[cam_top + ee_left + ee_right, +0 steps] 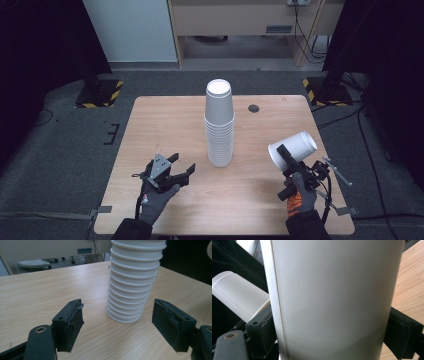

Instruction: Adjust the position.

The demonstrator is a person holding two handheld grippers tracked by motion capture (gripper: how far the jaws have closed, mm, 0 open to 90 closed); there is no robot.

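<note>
Cup (pixel 296 148) tilts in the raised right claw (pixel 286 161)'s clamp; left claw (pixel 181 170) gapes, empty, near the stack (pixel 219 131).

My left tongs (pixel 117 325) are hanging low over the wooden table (pixel 37 295) with their two black jaws standing wide apart and nothing between them. Just beyond the gap, a tall stack of white cups (pixel 133 282) is standing upright on the table, its ribbed rims rising past the top edge.
</note>
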